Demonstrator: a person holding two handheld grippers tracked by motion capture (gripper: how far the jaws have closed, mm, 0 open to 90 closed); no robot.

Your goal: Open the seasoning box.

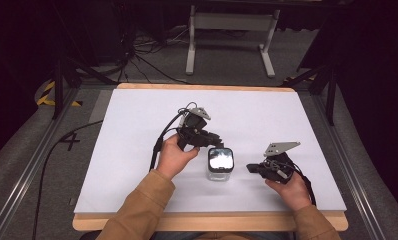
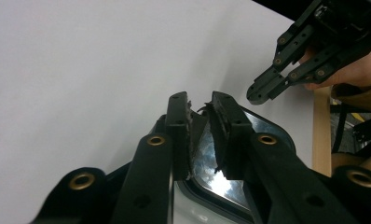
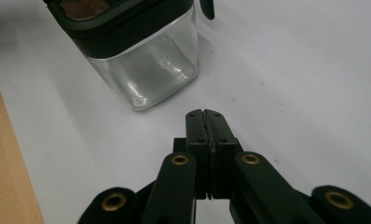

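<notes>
A small square jar (image 1: 220, 163) of clear glass with a black-rimmed glossy lid stands on the white table near its front middle. My left gripper (image 1: 217, 139) hovers just over the jar's far left edge. In the left gripper view its jaws (image 2: 198, 100) stand a narrow gap apart above the lid (image 2: 211, 175), with nothing clearly between them. My right gripper (image 1: 251, 168) lies low to the right of the jar and points at it. In the right gripper view it (image 3: 204, 113) is shut and empty, a short way from the glass wall (image 3: 144, 65).
A white sheet (image 1: 137, 130) covers the table, with a wooden edge (image 1: 207, 220) along the front. Cables trail from the left gripper off the table's left side. A white frame stand (image 1: 230, 37) sits on the floor beyond the far edge.
</notes>
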